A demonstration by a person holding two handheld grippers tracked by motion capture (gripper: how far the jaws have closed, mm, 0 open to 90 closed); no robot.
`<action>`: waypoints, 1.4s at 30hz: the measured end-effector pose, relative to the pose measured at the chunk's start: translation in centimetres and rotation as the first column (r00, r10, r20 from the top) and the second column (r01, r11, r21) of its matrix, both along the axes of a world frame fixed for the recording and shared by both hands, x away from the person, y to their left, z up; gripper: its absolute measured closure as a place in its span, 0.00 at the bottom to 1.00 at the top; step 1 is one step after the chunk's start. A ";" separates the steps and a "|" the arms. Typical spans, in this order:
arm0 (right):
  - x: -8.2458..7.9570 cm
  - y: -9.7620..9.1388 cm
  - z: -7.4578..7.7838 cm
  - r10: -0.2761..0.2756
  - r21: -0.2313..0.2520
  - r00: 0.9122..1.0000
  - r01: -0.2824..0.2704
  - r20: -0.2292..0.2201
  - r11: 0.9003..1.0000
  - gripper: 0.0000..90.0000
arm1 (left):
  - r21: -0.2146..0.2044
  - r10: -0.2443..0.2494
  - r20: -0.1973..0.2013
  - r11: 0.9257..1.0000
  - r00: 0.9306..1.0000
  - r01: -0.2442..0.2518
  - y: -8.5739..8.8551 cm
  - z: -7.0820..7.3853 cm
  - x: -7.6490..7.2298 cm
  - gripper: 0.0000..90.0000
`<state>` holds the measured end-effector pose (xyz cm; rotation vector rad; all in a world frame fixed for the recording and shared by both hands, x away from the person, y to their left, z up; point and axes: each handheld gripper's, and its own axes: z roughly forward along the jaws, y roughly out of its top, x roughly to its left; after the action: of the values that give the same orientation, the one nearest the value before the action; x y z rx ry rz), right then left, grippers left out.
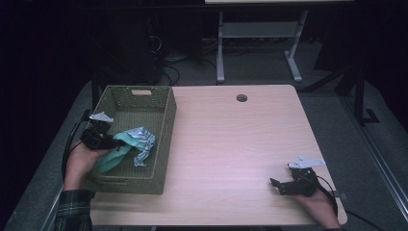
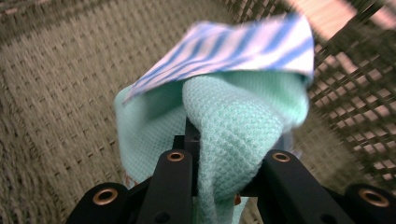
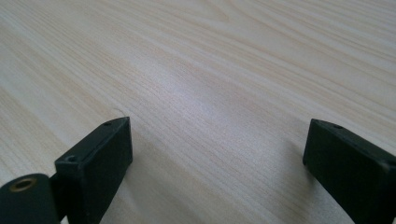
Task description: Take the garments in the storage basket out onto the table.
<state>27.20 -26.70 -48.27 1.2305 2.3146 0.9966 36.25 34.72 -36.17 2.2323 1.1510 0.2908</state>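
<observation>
Left gripper [image 1: 109, 141]: clamped on mint cloth [image 2: 233, 126] inside basket [image 1: 166, 120], table's left edge; removal begun, unfinished. Right gripper [image 3: 217, 163]: open, empty, near-right corner.

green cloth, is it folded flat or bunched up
Bunched up: the green cloth is pinched between the left gripper jaws, crumpled with a striped cloth over the basket.

Dim room w/ grey floor [image 1: 269, 67]; light wood table [image 1: 240, 154]; white desk legs [image 1: 220, 48] behind, cables [image 1: 168, 62].
</observation>
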 end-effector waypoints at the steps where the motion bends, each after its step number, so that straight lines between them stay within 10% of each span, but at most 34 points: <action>1: 0.0 0.0 0.0 -0.001 0.000 1.000 0.001 0.000 1.000 0.08 | -0.020 0.001 0.009 1.000 1.000 -0.001 0.1 0.2 -0.1 0.87; 19: 0.0 0.0 0.0 -0.001 0.001 1.000 0.001 0.000 1.000 0.08 | -0.245 0.019 0.161 0.969 0.987 0.021 0.3 4.8 -1.3 0.88; 42: 0.0 0.0 0.0 -0.001 0.001 1.000 0.001 0.000 1.000 0.08 | -0.328 -0.061 0.245 0.934 0.968 0.141 -3.2 9.9 -1.9 0.88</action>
<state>27.20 -26.70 -48.27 1.2316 2.3138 0.9972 34.38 31.53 -26.25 1.8868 0.8822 0.2751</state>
